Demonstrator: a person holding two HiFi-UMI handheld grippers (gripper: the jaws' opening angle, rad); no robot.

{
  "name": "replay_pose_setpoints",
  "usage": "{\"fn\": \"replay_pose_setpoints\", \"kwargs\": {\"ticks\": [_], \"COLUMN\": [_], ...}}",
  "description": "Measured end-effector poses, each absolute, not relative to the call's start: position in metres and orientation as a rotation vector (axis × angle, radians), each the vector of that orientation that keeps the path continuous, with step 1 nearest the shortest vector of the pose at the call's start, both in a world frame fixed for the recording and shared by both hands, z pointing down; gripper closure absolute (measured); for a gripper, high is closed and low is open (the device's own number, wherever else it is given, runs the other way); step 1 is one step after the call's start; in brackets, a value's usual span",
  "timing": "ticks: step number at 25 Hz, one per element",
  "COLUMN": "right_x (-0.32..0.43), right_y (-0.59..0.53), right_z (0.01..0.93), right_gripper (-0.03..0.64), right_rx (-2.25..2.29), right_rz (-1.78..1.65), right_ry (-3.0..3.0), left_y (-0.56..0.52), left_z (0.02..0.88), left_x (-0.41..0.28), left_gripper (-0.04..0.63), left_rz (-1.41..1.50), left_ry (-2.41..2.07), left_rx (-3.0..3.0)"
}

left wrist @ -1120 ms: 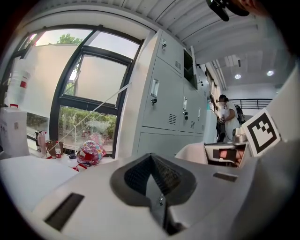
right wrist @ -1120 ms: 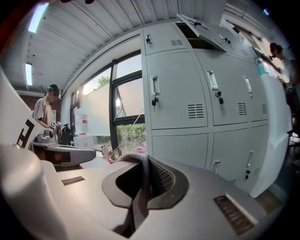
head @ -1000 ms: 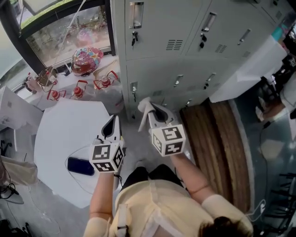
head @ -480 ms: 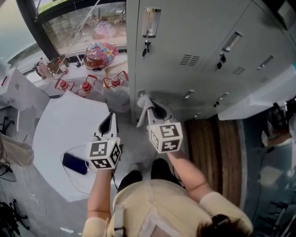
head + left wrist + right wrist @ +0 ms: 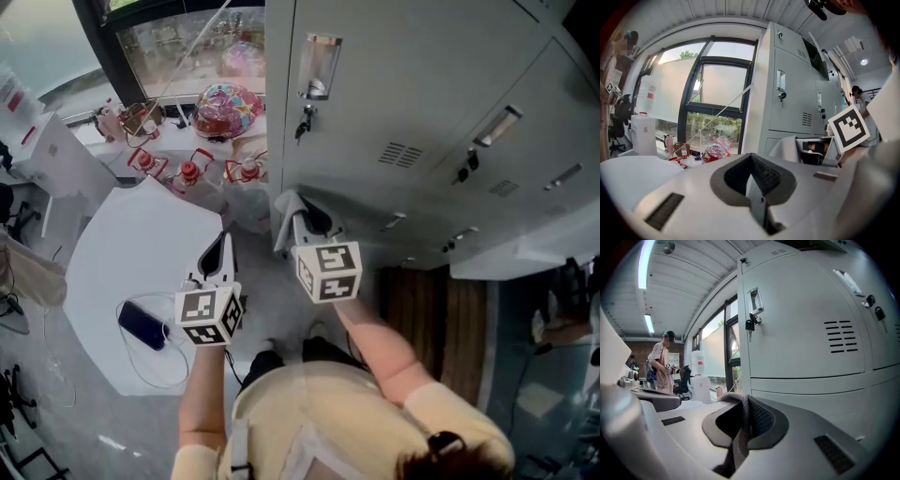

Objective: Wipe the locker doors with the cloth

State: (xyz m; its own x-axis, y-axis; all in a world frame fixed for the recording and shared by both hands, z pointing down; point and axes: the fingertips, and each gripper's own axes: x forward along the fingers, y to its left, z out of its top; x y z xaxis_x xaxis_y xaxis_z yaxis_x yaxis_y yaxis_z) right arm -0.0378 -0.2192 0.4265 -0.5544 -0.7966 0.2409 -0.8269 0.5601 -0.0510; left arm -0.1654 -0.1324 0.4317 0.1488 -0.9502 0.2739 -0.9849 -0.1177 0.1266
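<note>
R tongs (image 5: 298,214) clamped on cloth (image 5: 740,427), L tongs (image 5: 224,244) closed, nr lockers (image 5: 412,94)

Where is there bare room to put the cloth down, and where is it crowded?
The white table is bare over its far half, from the phone up to the edge nearest the window. Below the window it is crowded: red items and a colourful ball. The cloth sits in the right claw, by the lockers.

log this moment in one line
left gripper: shut, empty | right gripper: shut on cloth | locker door: ahead of right gripper
</note>
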Motion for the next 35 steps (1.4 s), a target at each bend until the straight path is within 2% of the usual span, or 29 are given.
{"fn": "replay_pose_setpoints", "kwargs": {"ticks": [15, 35], "right_x": [-0.050, 0.073], "right_y": [-0.266, -0.279], "right_z": [0.433, 0.436], "right_gripper": [0.612, 0.612], "right_rx": [1.353, 1.598], "right_rz": [0.157, 0.196], "right_ry": [-2.587, -2.436], "left_y": [-0.144, -0.208], "left_z": [0.441, 0.442], "left_x": [-0.170, -0.075], "left_gripper": [0.607, 0.607], "left_rz": [0.169, 0.187], "left_ry": [-1.966, -1.723], "left_rx": [2.040, 2.248]}}
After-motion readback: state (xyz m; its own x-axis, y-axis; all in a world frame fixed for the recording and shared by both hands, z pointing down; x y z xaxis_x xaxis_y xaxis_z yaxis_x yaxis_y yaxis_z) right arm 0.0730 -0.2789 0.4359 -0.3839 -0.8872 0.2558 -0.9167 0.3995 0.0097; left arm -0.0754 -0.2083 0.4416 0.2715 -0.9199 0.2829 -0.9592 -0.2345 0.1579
